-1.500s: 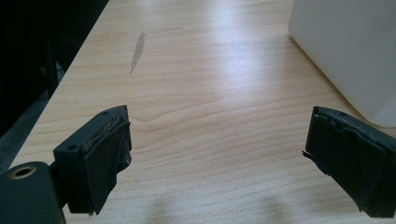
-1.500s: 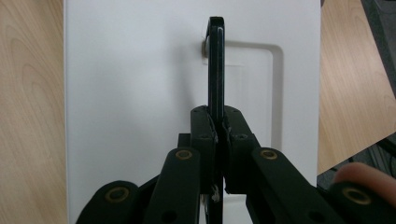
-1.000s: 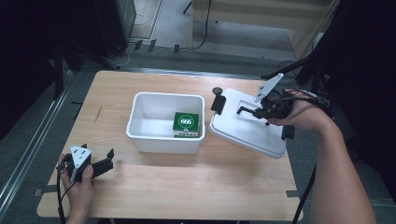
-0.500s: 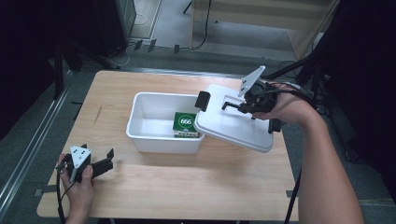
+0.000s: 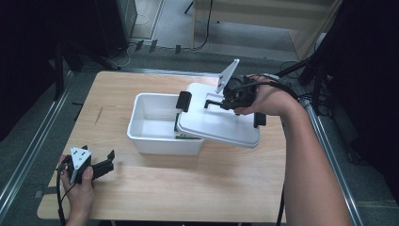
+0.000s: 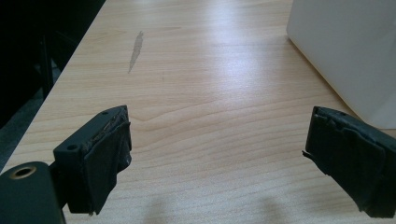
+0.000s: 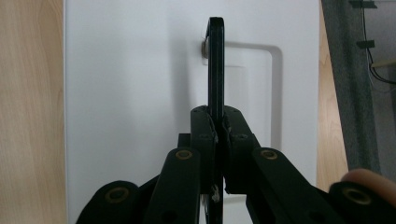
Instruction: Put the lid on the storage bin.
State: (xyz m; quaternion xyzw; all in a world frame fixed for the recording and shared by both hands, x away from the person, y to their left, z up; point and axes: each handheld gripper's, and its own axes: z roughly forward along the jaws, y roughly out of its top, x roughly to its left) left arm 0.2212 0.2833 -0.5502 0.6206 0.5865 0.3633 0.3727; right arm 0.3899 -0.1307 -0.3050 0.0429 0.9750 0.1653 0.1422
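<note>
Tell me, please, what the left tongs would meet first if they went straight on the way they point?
Probably the white bin. The open left tongs point across bare table, with the bin's wall ahead to one side; depth is hard to judge, so they might slip just past it.

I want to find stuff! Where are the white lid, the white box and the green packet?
white lid (image 5: 221, 125), high view, flat top.
white box (image 5: 155, 142), high view, front wall.
green packet (image 5: 178, 123), high view, visible edge under the lid.
</note>
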